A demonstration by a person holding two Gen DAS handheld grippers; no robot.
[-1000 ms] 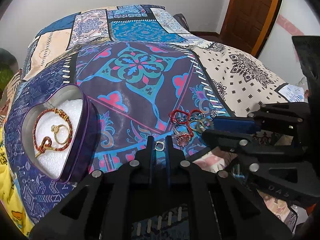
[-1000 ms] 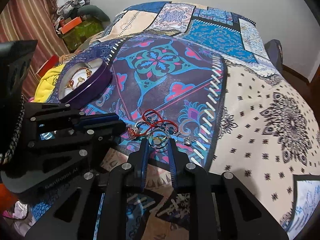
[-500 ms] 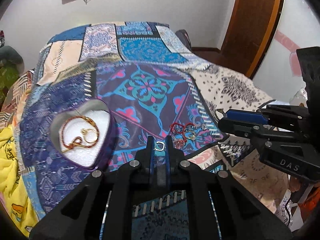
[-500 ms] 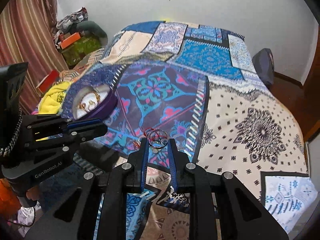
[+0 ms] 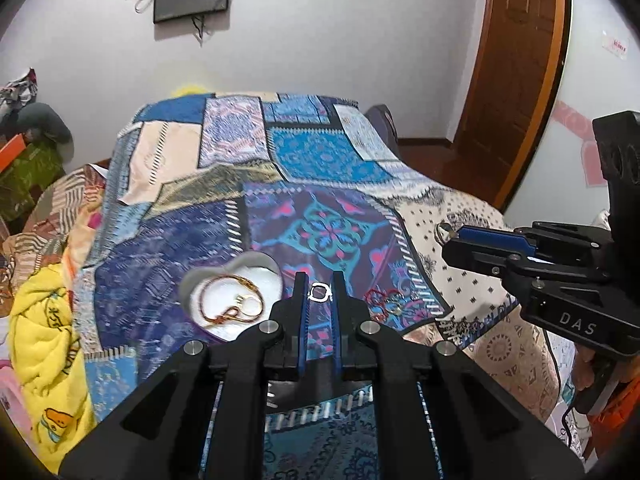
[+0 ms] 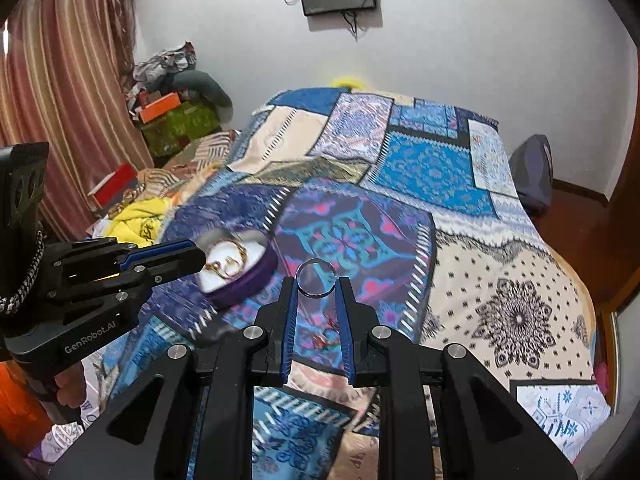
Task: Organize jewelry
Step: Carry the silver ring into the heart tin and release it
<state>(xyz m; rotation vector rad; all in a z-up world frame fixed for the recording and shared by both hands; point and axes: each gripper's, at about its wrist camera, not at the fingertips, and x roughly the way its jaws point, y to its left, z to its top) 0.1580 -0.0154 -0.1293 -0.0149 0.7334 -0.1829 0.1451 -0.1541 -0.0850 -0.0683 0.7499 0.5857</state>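
Now both hand-held grippers, left (image 5: 320, 280) and right (image 6: 316, 278), tilt downward, each pinching a ring

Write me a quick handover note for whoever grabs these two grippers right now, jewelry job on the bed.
Left gripper: shut on a small squarish silver ring, held above the bedspread.
Right gripper: shut on a round silver ring, also in the air.
Heart-shaped box: open on the bed, left of both grippers.
Done: a red-and-gold bracelet and a gold ring lie in the box.
Left: put both held rings in the box, then fetch the red string pieces and rings lying on the bedspread.
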